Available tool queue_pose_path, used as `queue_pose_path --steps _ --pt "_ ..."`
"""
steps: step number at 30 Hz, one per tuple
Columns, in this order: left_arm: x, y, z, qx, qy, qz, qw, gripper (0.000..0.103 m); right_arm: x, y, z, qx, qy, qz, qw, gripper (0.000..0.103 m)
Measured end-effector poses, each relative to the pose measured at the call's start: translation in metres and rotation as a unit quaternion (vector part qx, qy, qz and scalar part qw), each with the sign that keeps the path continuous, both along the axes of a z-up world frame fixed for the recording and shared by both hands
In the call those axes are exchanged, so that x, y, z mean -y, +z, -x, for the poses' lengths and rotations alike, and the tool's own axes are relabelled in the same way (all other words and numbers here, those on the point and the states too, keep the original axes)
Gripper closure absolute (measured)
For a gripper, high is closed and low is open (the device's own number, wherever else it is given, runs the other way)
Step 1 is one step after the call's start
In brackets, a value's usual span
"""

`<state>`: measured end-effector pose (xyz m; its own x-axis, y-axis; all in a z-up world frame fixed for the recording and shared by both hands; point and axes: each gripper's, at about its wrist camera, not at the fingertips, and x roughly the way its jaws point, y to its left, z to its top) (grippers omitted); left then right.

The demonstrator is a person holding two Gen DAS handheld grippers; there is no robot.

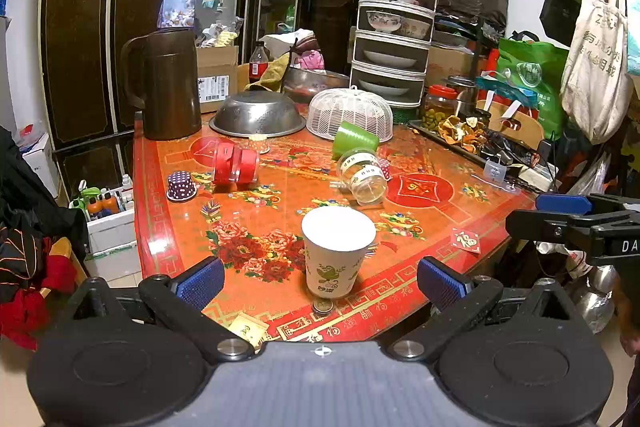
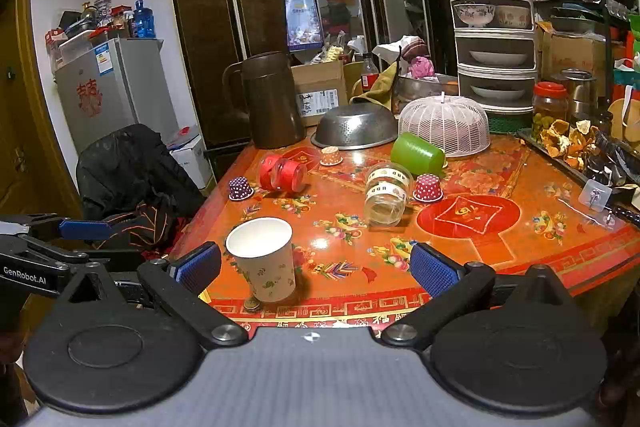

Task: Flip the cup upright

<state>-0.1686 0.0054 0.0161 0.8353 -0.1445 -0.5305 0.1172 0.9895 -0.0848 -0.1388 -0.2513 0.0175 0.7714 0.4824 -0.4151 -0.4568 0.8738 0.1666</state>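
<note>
A white paper cup (image 1: 336,251) with a green print stands upright, mouth up, near the front edge of the red patterned table (image 1: 424,203). It also shows in the right wrist view (image 2: 266,259). My left gripper (image 1: 320,281) is open, its blue pads either side of the cup and a little nearer than it, not touching. My right gripper (image 2: 316,267) is open and empty, with the cup just inside its left pad. A green cup (image 1: 354,141) and a clear jar (image 1: 364,175) lie on their sides further back.
A coin (image 1: 322,305) lies in front of the paper cup. Red tape rolls (image 1: 234,163), small dotted cups (image 1: 181,185), a steel bowl (image 1: 258,115), a white mesh cover (image 1: 352,113) and a brown jug (image 1: 168,83) stand behind. A tray of clutter (image 1: 480,143) sits at the right.
</note>
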Motion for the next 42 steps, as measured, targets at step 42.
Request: queue_pose_path --steps 42 --pt "-0.0007 -0.0049 -0.0045 -0.006 0.001 -0.002 1.0000 0.000 0.0004 -0.0016 -0.0004 0.002 0.008 -0.006 1.000 0.001"
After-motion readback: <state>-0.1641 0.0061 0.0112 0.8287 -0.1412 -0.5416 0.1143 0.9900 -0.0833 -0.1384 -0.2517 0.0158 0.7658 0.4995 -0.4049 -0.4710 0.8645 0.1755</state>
